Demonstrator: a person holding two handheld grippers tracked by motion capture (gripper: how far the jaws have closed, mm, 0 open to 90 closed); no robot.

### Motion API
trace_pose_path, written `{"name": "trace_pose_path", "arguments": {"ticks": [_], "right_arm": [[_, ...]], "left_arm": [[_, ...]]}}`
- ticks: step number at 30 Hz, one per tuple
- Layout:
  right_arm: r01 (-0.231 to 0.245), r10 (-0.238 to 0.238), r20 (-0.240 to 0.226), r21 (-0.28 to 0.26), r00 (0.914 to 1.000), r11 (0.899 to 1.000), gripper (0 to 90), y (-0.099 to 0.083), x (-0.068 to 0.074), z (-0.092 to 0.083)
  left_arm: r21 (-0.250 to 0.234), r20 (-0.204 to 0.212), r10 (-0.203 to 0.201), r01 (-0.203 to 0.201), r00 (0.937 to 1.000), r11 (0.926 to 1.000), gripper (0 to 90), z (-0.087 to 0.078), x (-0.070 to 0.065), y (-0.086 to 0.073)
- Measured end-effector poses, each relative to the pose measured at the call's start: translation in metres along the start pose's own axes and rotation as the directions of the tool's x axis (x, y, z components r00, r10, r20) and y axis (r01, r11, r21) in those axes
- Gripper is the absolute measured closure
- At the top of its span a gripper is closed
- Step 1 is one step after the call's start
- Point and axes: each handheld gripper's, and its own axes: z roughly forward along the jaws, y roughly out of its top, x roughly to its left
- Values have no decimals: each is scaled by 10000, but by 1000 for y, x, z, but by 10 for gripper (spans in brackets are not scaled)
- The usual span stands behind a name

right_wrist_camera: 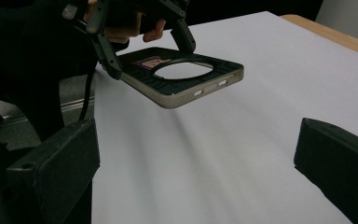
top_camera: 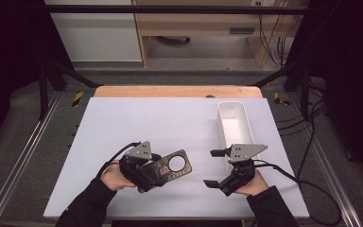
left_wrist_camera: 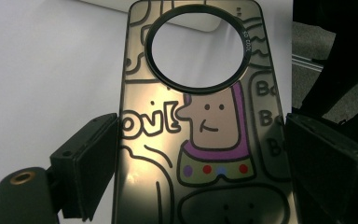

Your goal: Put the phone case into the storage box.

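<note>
While the left gripper [top_camera: 157,176] pinches the cartoon-printed phone case [top_camera: 172,165] by its long edges, lifted off the white table [top_camera: 170,123], the right gripper [top_camera: 215,167] waits spread, likely to take it toward the white bin [top_camera: 242,124].

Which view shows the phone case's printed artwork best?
The left gripper view: the phone case faces the camera, cartoon figure and lettering legible. The high view shows it small and dark; the right gripper view shows it edge-on.
</note>
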Motion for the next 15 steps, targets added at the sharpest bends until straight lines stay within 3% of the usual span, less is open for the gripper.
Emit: {"name": "trace_pose_path", "arguments": {"ticks": [15], "right_arm": [[177, -161, -385, 399, 9991, 9990, 5, 3, 2, 17]], "left_arm": [[176, 572, 422, -433, 9975, 9989, 117, 4, -5, 4]]}}
